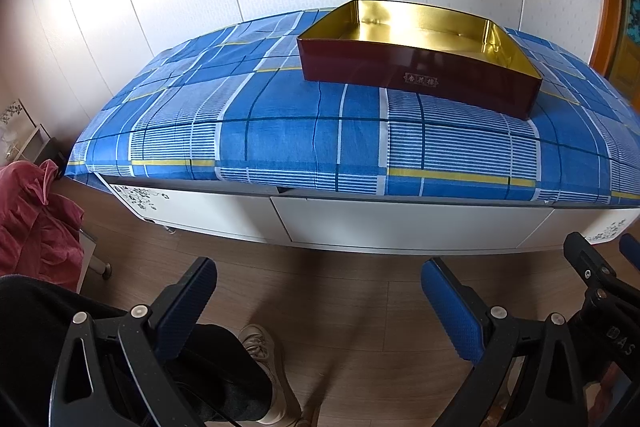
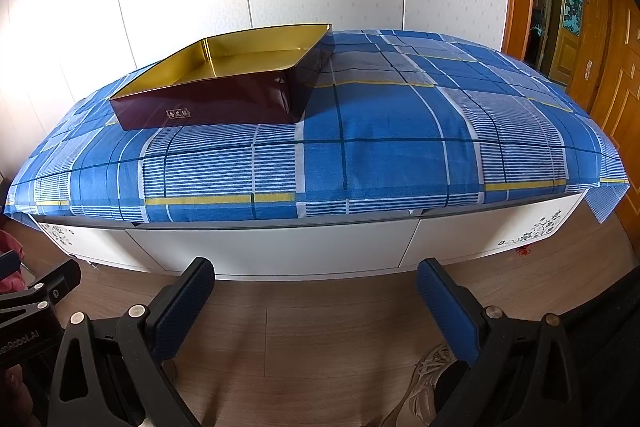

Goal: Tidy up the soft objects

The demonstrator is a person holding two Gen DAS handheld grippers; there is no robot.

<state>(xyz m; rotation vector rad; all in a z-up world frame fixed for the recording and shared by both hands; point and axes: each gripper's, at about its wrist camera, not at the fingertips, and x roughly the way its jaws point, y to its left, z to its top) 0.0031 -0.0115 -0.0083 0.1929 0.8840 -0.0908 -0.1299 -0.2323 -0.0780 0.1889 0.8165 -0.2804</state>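
A dark red tin box (image 1: 416, 75) with a shiny gold inside sits empty on a low white cabinet covered by a blue plaid cloth (image 1: 304, 135). The right wrist view shows the same box (image 2: 224, 95) left of centre on the cloth (image 2: 380, 147). My left gripper (image 1: 320, 291) is open, held low over the wooden floor in front of the cabinet, nothing between its blue pads. My right gripper (image 2: 316, 291) is open too, at the same height, and empty. A crumpled pink-red fabric (image 1: 36, 223) lies at the far left.
The white cabinet front (image 1: 400, 227) has drawers and flower decals. A person's shoe (image 1: 264, 363) and dark trouser leg stand on the wood floor below the left gripper. An orange wooden door (image 2: 600, 47) stands at the right. The pale wall panels lie behind.
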